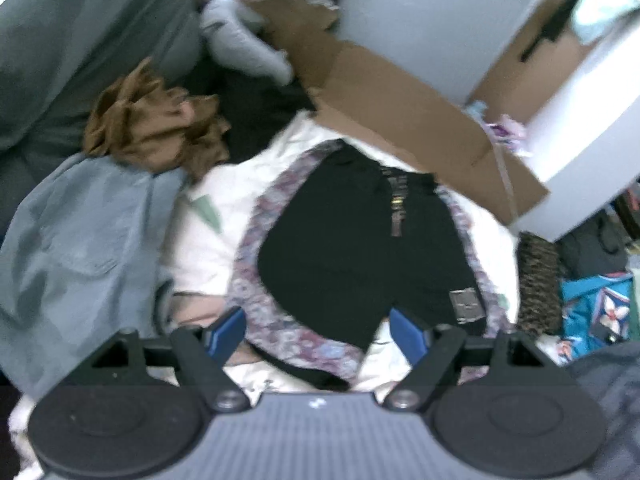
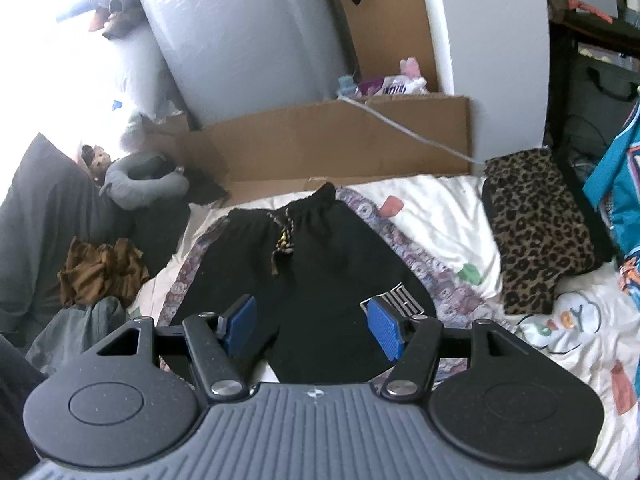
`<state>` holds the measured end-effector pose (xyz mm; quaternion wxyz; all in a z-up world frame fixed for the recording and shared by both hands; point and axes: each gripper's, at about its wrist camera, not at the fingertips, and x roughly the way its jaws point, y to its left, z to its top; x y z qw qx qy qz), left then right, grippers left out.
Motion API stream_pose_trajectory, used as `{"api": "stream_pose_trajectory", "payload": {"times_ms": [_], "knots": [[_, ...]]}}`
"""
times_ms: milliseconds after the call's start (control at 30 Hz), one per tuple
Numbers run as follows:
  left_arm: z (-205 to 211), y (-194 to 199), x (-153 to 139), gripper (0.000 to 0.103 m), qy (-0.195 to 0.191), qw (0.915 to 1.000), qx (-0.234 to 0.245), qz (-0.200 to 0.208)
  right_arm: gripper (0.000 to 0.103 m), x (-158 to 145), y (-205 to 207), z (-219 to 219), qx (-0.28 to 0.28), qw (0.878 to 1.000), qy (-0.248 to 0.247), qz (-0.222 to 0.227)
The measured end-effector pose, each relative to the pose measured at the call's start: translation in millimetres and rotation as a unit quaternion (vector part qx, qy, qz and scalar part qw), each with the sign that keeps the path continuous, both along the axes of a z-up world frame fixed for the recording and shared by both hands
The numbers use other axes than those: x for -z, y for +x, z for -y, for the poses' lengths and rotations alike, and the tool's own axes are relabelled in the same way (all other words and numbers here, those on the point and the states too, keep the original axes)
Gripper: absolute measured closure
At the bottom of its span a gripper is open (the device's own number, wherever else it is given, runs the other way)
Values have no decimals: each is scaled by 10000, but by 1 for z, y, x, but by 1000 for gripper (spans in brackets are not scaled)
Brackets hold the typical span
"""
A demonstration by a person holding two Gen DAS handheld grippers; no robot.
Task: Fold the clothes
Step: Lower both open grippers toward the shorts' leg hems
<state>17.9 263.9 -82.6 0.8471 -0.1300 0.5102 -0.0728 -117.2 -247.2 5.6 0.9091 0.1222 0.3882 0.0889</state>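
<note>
The black shorts (image 1: pixel 352 240) lie flat on the bed (image 1: pixel 208 248), spread over a floral-edged cloth (image 1: pixel 256 280), waistband away from me and the two leg hems toward me. Their long axis runs straight out from my grippers.

My left gripper (image 1: pixel 320 334) hangs over the near left leg hem. Its blue pads (image 1: pixel 228 330) stand wide apart, released, gripping nothing. The hem edge sits between and just beyond them, not pinched.

My right gripper (image 2: pixel 316 328) hovers over the other leg, near the white patch (image 2: pixel 404 298). It too is open and empty, with black fabric showing in the gap.

Both look about equally near their hems, so I judge the next move to be a two-handed pinch of the hems to fold toward the drawstring (image 2: pixel 282 246).
</note>
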Motion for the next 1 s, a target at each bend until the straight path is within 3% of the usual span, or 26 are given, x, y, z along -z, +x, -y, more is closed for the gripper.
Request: {"api": "stream_pose_trajectory", "payload": {"times_ms": [200,500,733,1000], "knots": [[-28,12,29,22,99,9991,-344,-222,35,26,11,-21,-233,9996,-48,-137],[-53,38,71,24,314,9980,-445,-324,35,75,27,-43,-437,9979,-13,-486],[-55,64,107,27,163,9970,-538,-537,35,115,34,-75,-909,9923,-58,-839],[-42,82,179,46,169,9963,-347,-767,36,169,59,-118,-1579,9804,48,-1180]]}}
